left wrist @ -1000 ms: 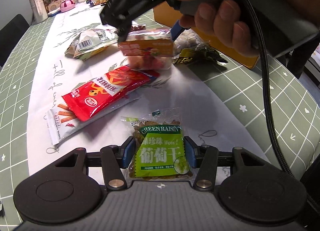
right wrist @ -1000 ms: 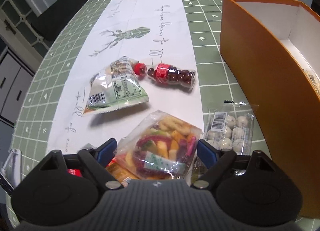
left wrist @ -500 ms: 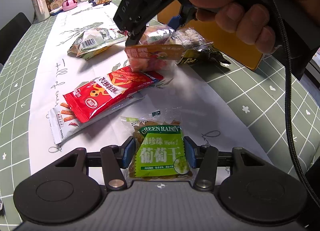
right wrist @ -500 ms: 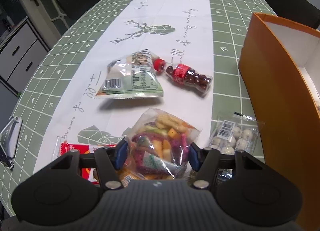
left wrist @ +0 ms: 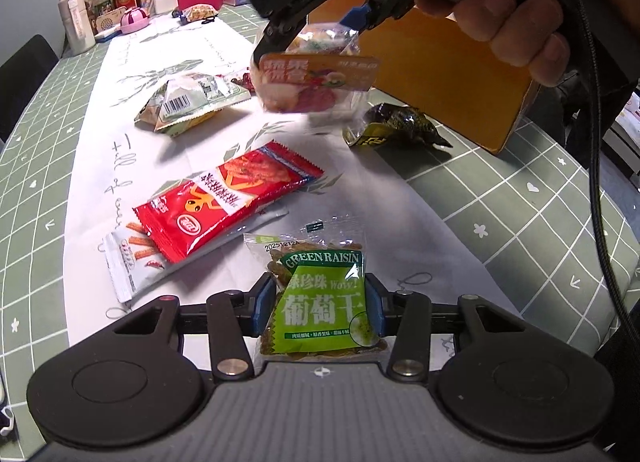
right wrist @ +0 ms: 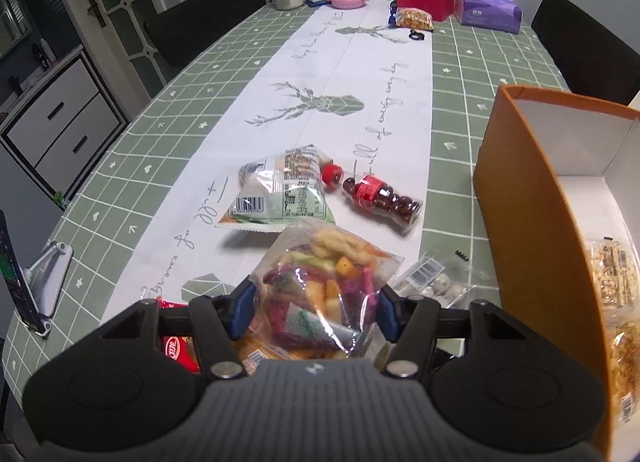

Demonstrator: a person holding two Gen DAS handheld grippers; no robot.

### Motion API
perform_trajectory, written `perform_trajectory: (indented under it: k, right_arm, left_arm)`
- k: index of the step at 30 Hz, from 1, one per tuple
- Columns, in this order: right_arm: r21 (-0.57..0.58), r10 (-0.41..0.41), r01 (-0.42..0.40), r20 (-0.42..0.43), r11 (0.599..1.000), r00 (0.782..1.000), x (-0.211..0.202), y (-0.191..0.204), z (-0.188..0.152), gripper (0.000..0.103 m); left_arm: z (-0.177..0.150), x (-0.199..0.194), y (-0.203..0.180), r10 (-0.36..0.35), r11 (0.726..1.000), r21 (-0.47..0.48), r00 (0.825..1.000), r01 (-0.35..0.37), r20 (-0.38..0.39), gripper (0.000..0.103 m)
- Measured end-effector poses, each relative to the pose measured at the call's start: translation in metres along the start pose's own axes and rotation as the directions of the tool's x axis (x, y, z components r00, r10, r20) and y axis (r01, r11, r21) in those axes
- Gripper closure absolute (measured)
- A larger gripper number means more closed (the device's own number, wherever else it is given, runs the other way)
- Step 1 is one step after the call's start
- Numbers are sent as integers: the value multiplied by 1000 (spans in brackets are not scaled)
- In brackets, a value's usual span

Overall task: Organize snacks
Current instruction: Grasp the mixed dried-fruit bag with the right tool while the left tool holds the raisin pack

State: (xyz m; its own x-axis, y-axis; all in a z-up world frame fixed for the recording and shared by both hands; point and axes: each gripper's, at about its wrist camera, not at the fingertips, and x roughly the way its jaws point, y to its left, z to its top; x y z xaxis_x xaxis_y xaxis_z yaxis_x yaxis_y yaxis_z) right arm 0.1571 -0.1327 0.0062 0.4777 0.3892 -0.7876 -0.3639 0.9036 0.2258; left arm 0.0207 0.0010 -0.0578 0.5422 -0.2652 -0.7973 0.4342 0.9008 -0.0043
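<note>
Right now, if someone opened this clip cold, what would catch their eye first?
Probably the clear bag of mixed dried fruit held off the table in the right gripper, seen in mid-air in the left wrist view beside the orange box. Next, the green raisin packet lying between the fingers of the left gripper, which are closing on it. The red snack pack lies just beyond.

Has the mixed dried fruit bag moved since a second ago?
Yes. The mixed dried fruit bag, clamped in the right hand-held gripper, has risen off the table runner, now level with the orange box.
</note>
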Motion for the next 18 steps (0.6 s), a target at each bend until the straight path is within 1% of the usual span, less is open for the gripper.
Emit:
perform_trajectory:
  k: [10,18]
  right_arm:
    - [13,19,-20,72,1000,997,-35,-22,5,45]
    - [72,12,-22,135,997,991,-66,-57,6,45]
  left_arm:
    - [7,-2,5,5,1000,-10,1000,-5,-4,51]
    - [31,-14,6,-8,1000,-21,1000,9,29,51]
